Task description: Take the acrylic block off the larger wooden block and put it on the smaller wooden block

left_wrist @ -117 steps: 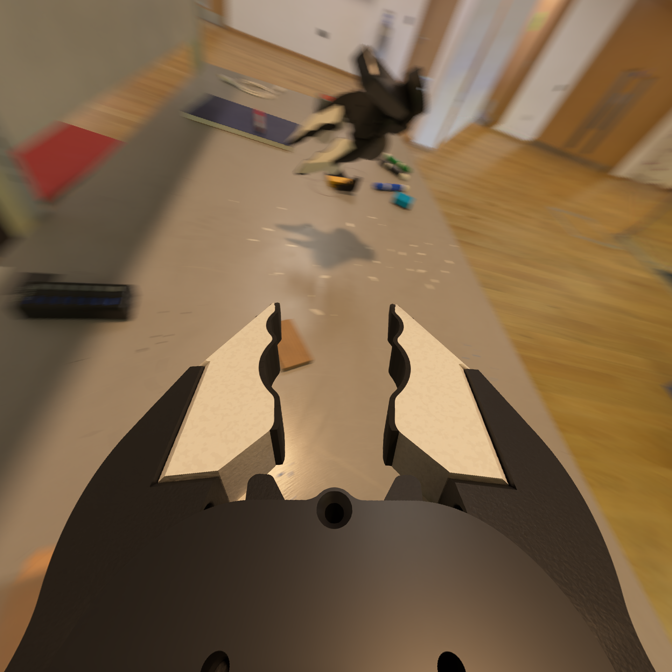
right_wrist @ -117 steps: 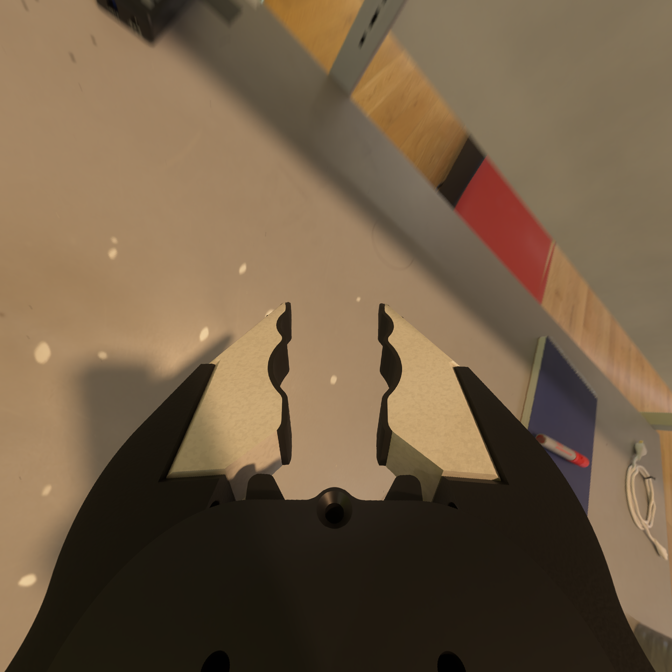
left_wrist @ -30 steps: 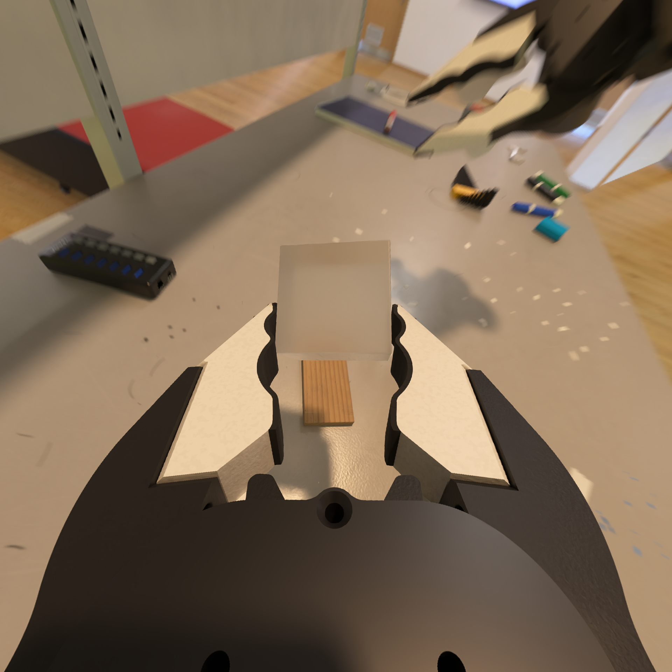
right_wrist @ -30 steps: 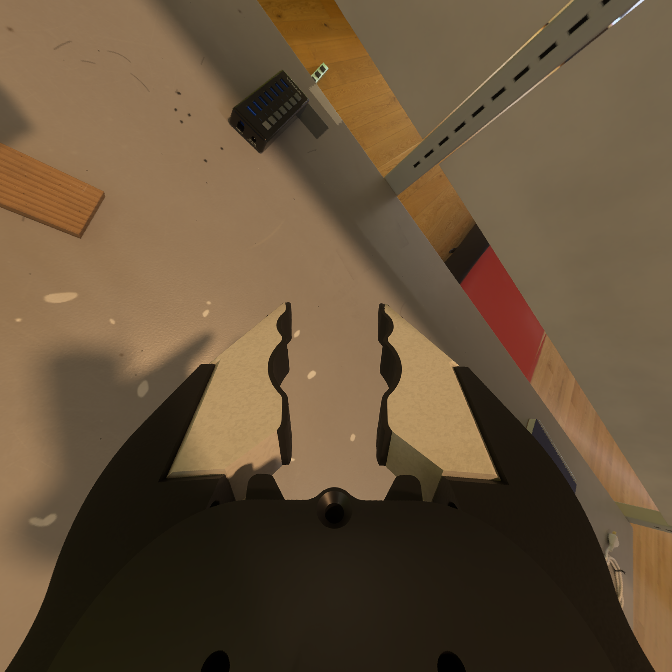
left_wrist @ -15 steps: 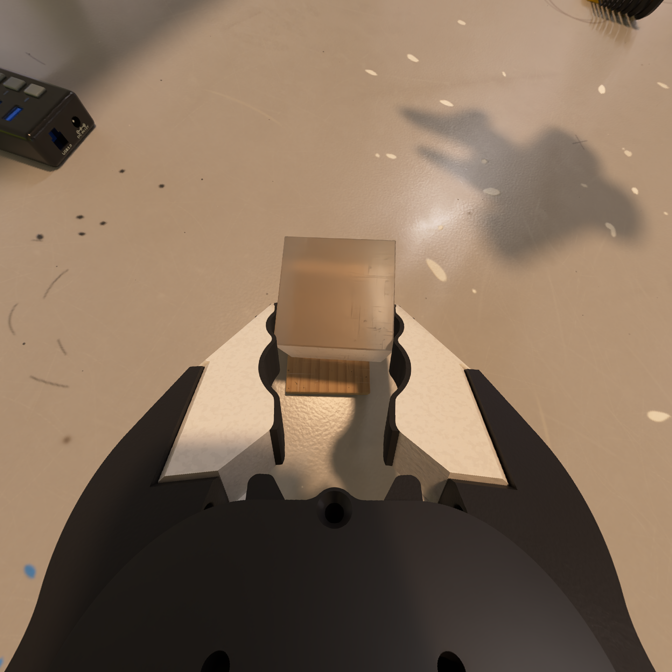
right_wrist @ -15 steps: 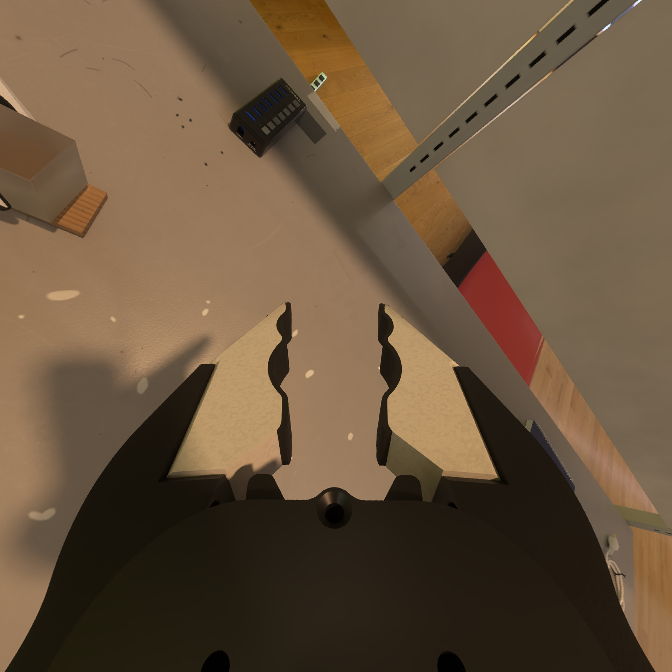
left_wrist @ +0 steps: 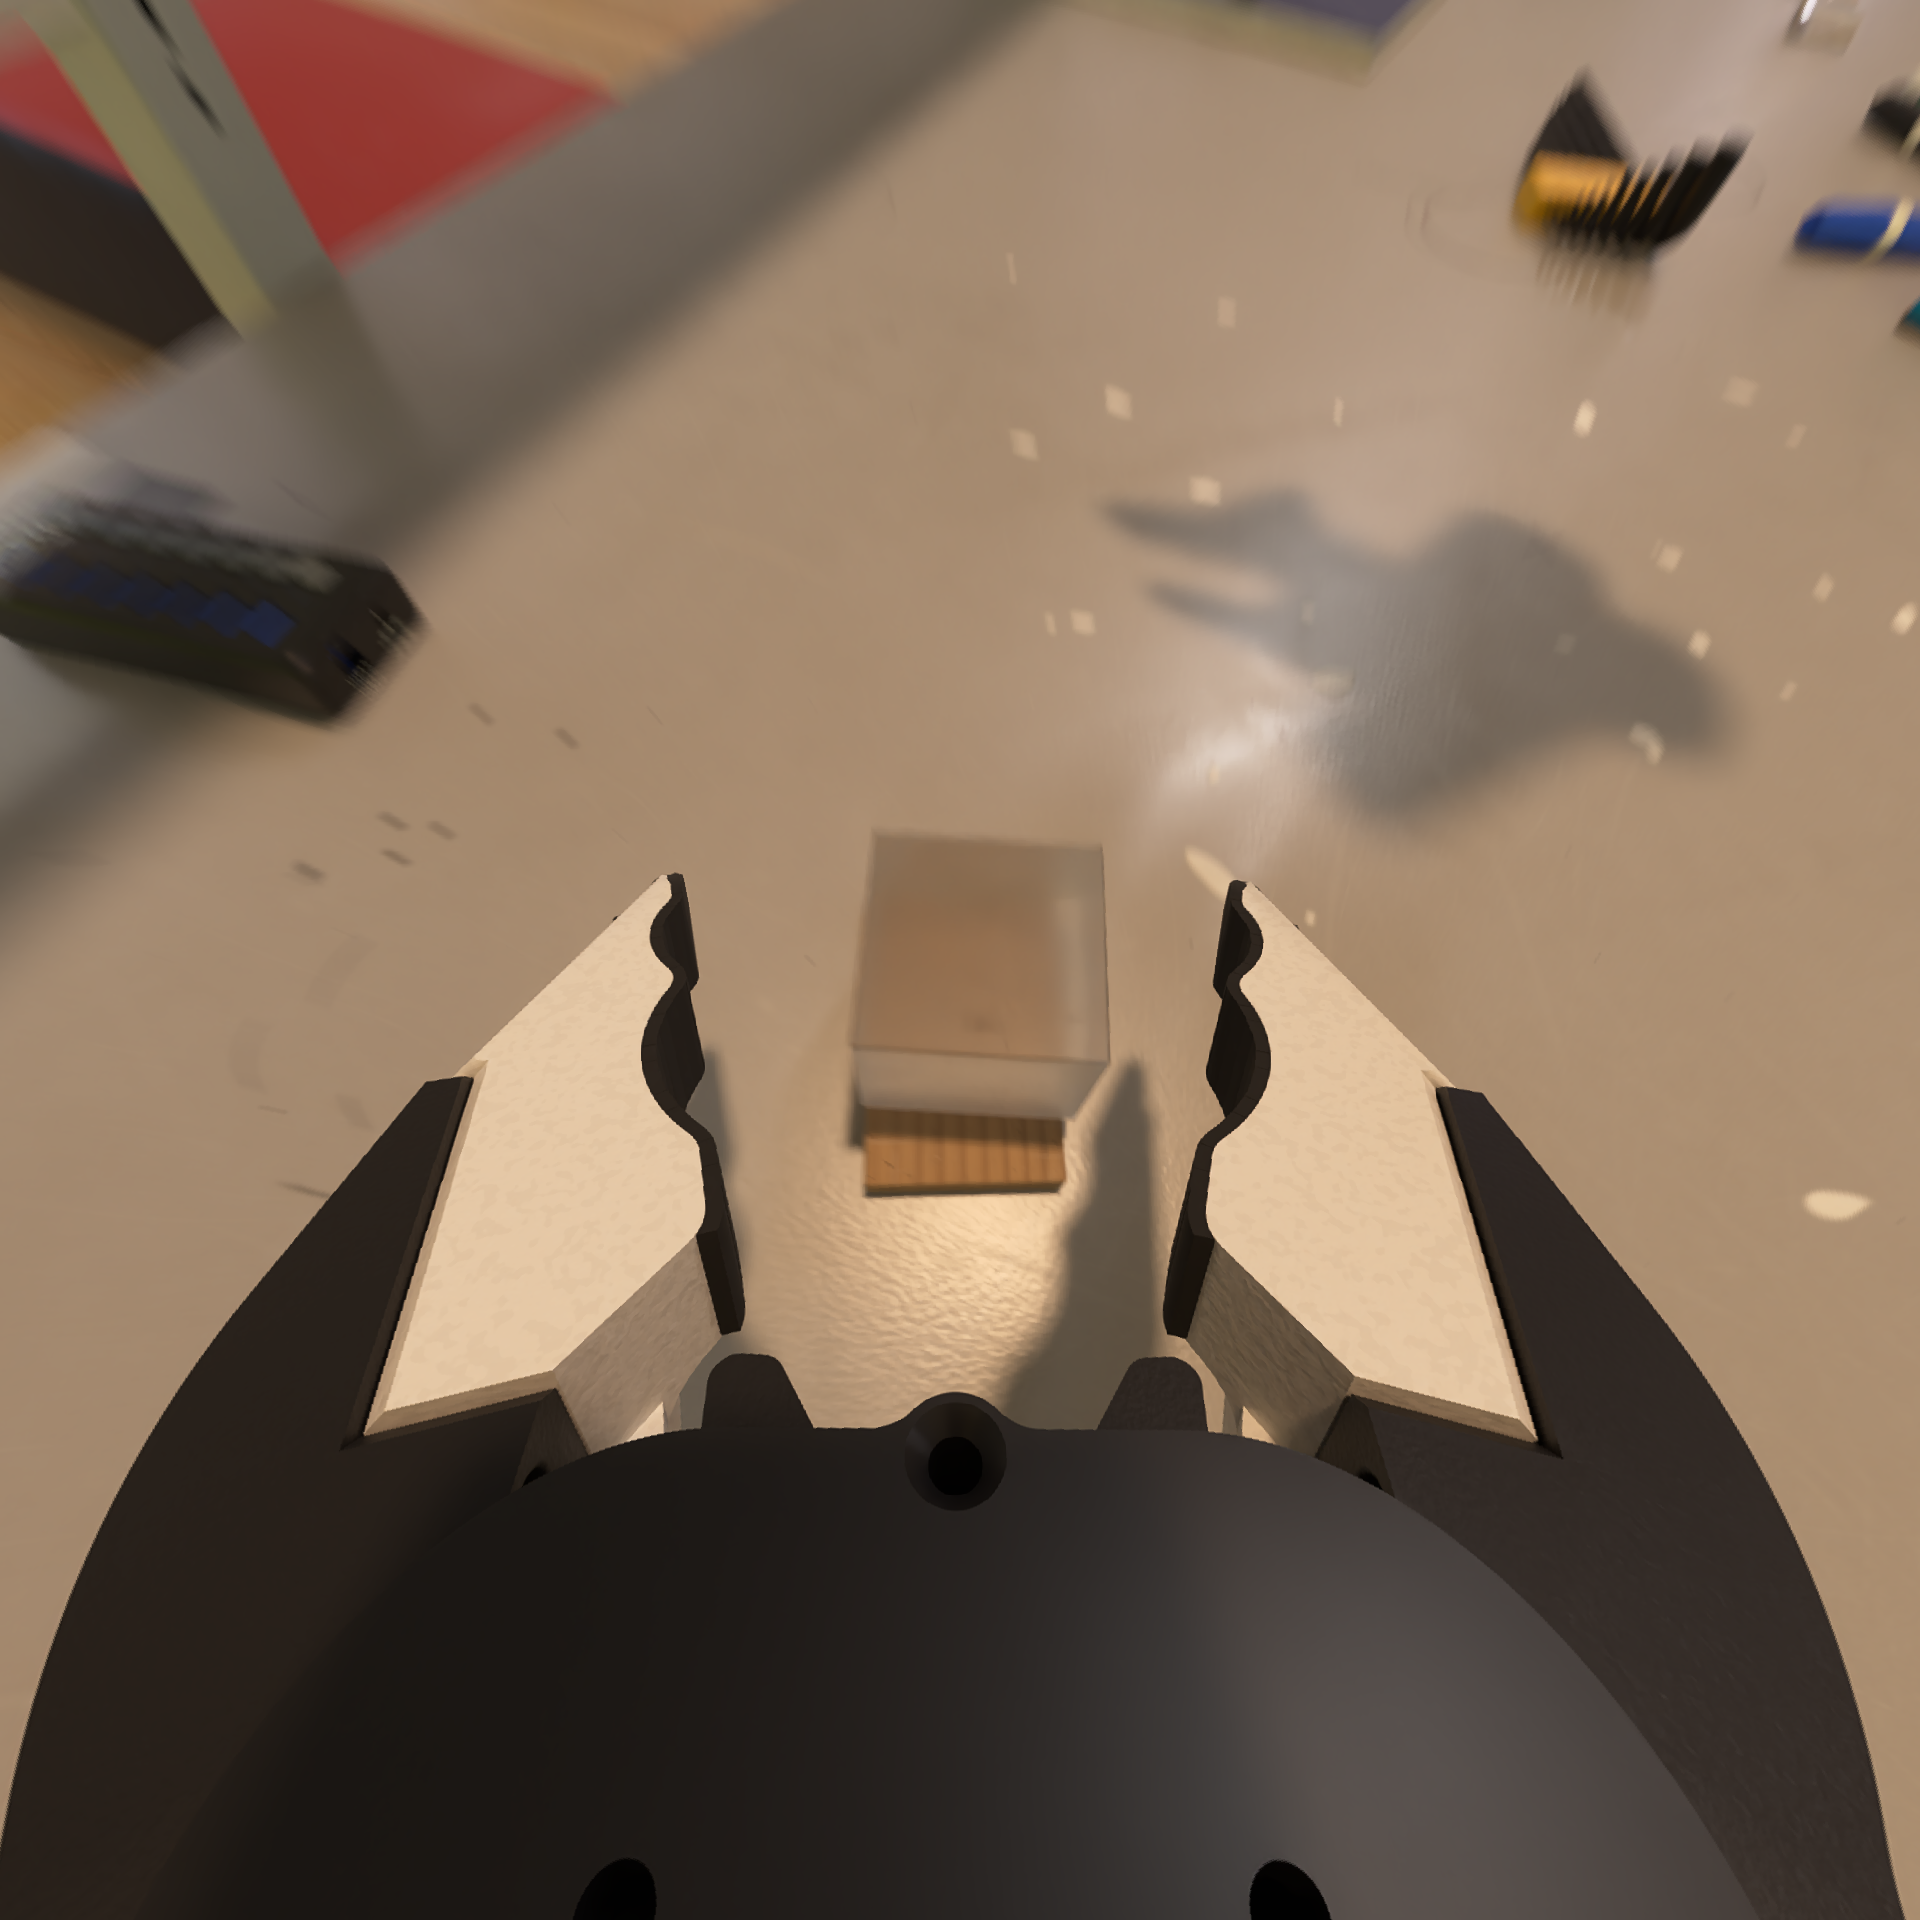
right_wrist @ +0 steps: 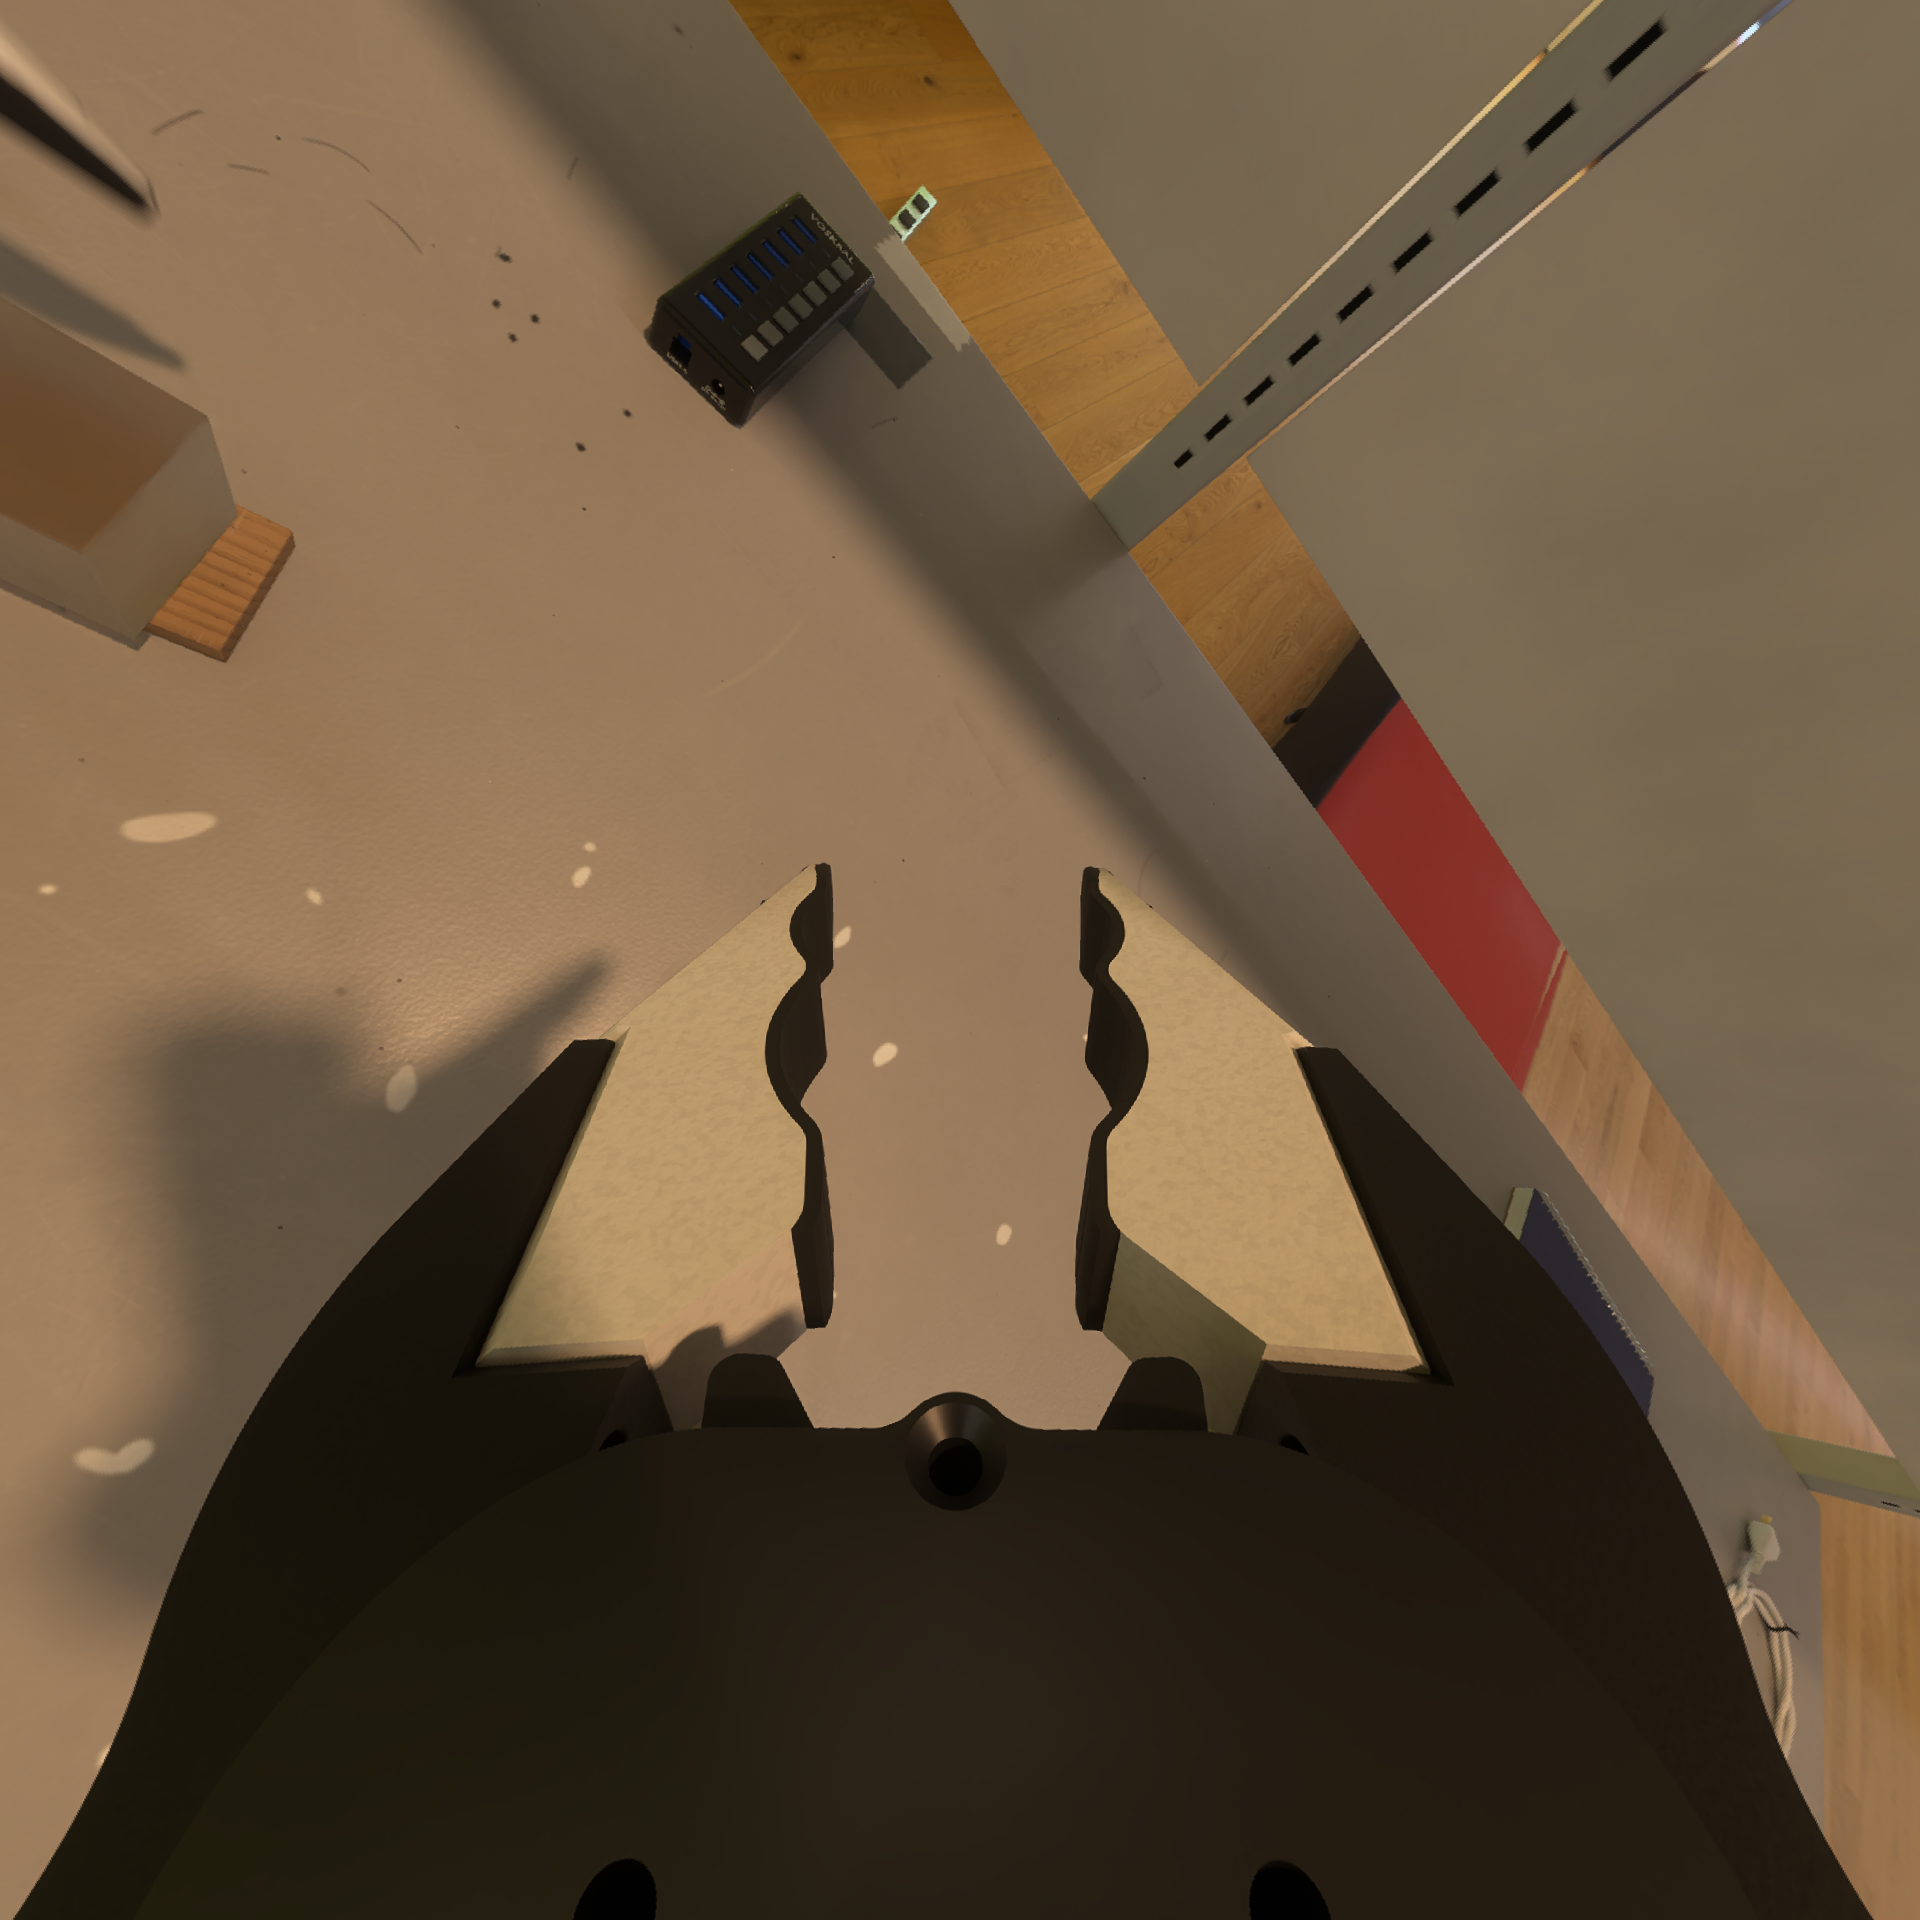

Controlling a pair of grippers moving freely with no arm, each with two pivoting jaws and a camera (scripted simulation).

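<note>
The clear acrylic block (left_wrist: 980, 961) rests on a small flat wooden block (left_wrist: 964, 1151) on the beige table; the wood sticks out at its near end. My left gripper (left_wrist: 951, 888) is open and empty, its fingers on either side of and above the acrylic block, not touching it. In the right wrist view the acrylic block (right_wrist: 99, 488) and the wooden block (right_wrist: 223, 584) show at the left edge. My right gripper (right_wrist: 956, 873) is open and empty over bare table, well to the right of them. The larger wooden block is not in view.
A black USB hub (left_wrist: 203, 613) lies left of the blocks, near the table's far edge; it also shows in the right wrist view (right_wrist: 764, 301). Small items lie at the far right: a black and yellow brush-like part (left_wrist: 1621, 182) and a blue marker (left_wrist: 1860, 229). A white cable (right_wrist: 1766, 1631) lies by the table's edge.
My left gripper has opened wide and let go of the acrylic block, which now sits on the small wooden block. The left gripper has drawn back and tilted up. The right gripper has not moved.
</note>
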